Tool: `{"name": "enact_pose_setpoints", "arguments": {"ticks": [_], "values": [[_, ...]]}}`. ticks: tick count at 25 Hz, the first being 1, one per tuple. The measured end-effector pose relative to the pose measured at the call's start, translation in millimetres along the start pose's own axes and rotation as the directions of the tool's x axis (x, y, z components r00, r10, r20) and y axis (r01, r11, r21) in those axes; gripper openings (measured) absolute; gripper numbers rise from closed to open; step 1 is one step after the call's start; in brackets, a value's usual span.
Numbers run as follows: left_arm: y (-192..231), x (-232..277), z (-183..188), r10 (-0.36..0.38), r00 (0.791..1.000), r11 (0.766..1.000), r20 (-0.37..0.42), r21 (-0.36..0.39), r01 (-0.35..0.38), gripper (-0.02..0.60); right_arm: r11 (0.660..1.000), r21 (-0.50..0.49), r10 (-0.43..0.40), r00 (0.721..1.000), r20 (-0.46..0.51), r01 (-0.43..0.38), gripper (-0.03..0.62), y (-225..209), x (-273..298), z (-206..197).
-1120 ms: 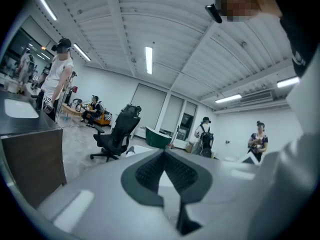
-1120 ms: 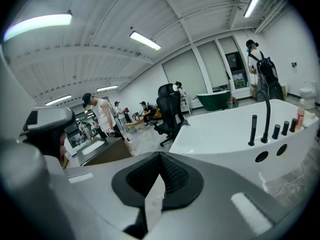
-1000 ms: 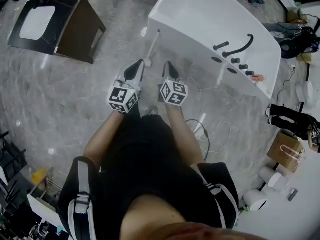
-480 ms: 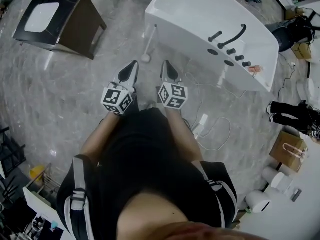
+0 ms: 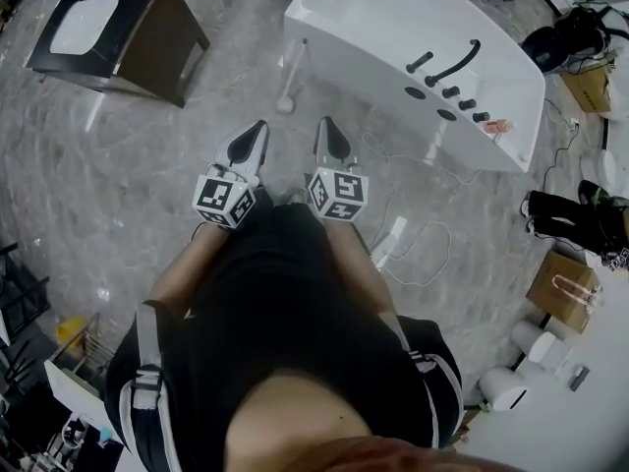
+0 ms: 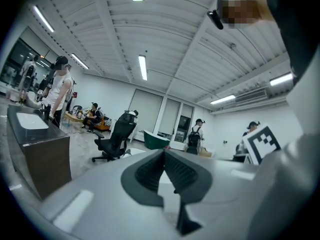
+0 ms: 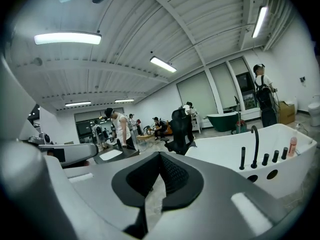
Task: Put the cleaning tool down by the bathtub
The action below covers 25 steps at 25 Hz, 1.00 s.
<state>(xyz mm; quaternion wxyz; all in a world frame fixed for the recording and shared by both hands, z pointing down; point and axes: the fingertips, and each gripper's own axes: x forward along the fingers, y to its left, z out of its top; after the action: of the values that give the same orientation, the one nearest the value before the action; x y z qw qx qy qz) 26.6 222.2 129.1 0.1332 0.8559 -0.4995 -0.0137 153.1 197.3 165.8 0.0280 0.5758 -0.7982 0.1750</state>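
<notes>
The cleaning tool [image 5: 291, 75], a white stick with a round foot, leans against the near end wall of the white bathtub [image 5: 393, 28], its foot on the floor. In the head view my left gripper [image 5: 260, 126] hangs a short way below and left of that foot, shut and empty. Beside it on the right is my right gripper [image 5: 321, 123], also shut with nothing in it. The left gripper view shows its jaws [image 6: 164, 153] meeting at the tips. The right gripper view shows closed jaws [image 7: 160, 156] pointing past the bathtub [image 7: 235, 149] with its black tap [image 7: 255, 143].
A dark cabinet with a white basin [image 5: 118, 37] stands at the upper left. White cables and a power strip [image 5: 393, 236] lie on the marble floor right of my legs. Black bags [image 5: 570, 219] and boxes sit at the right. Several people and an office chair [image 6: 115, 139] are farther off.
Both grippers have drawn back a little from the tool's foot, which the left tip nearly touched a second ago. The tool stays leaning on the tub.
</notes>
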Motion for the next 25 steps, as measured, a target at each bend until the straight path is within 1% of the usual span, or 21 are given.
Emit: {"name": "enact_pose_setpoints", "arguments": {"ticks": [5, 11, 15, 19, 25], "values": [[9, -3, 2, -0.027, 1.000, 1.000, -0.009, -0.004, 0.027, 0.009, 0.999, -0.039, 0.002, 1.000, -0.012, -0.002, 0.000, 16, 2, 6], [21, 2, 8, -0.061, 0.998, 0.998, -0.004, 0.004, 0.061, 0.009, 0.999, -0.043, 0.011, 1.000, -0.007, -0.011, 0.000, 29, 9, 2], [30, 5, 8, -0.072, 0.997, 0.997, -0.005, 0.001, 0.072, 0.009, 0.998, -0.053, 0.017, 1.000, -0.021, -0.019, 0.000, 36, 19, -4], [39, 6, 3, -0.079, 0.997, 0.997, -0.014, -0.003, 0.079, 0.009, 0.998, -0.052, 0.027, 1.000, -0.009, -0.028, -0.002, 43, 23, -5], [44, 8, 6, -0.087, 0.996, 0.996, -0.015, -0.009, 0.087, 0.009, 0.998, -0.059, 0.031, 1.000, -0.004, -0.031, -0.002, 51, 28, -1]]}}
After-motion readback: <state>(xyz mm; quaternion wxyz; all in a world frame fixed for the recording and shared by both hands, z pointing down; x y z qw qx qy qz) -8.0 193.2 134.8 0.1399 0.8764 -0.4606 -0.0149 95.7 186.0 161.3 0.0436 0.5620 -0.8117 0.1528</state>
